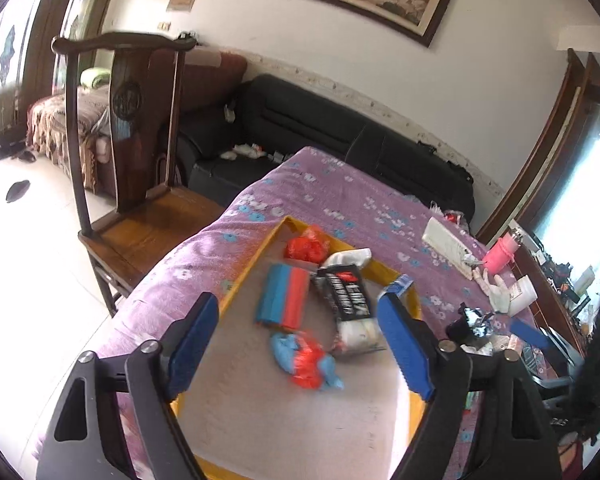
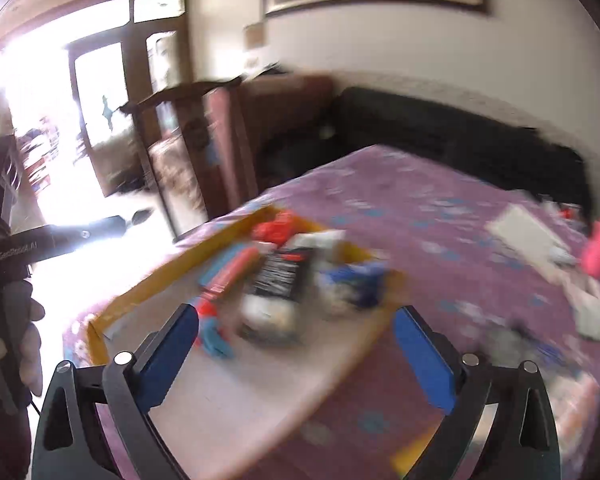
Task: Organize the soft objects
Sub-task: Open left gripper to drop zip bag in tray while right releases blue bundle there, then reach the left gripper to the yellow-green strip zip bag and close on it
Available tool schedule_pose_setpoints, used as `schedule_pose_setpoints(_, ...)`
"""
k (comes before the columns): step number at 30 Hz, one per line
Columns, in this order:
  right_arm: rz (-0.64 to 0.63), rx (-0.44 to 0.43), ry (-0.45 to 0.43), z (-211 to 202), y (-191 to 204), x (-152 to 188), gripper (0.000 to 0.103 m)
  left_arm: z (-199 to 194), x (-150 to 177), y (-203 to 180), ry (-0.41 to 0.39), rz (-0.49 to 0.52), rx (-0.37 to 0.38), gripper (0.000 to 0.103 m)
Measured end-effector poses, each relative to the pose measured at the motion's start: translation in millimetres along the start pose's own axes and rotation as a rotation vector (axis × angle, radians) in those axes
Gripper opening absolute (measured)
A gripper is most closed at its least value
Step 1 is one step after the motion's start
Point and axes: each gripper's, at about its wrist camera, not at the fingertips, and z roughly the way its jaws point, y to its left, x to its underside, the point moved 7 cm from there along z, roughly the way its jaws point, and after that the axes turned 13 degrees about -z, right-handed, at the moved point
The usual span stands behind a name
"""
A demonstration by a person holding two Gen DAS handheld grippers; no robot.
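Left wrist: left hand-held gripper (image 1: pixel 296 340) wide open, empty, right above the tray (image 1: pixel 244 276); wad (image 1: pixel 306 362) dead ahead between fingers. Right hand-held gripper (image 2: pixel 296 344) open, empty, farther back; left nearer.

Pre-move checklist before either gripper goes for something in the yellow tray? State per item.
1. Left gripper open and holding nothing: ok.
2. Right gripper open and holding nothing: ok.
3. Soft items inside the yellow-rimmed tray, not spilled on the purple floral cloth: ok in the left wrist view.
4. Blue-and-red folded roll lying apart from the crumpled blue-and-red bundle: ok, a gap shows.
5. Black-and-white lettered packet free to lift: not ok, it touches or overlaps the white sock-like piece.
6. Right wrist view sharp enough to aim: not ok, motion blur.
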Motion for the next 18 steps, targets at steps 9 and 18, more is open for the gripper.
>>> schedule_pose_setpoints(9,0.279,0.365,0.162,-92,-82,134,0.101,10,72,-126,0.012,0.256,0.152,0.091)
schedule_pose_setpoints(18,0.587,0.532,0.171,-160,-126,195,0.101,45,134,-194,0.142,0.526,0.183,0.094)
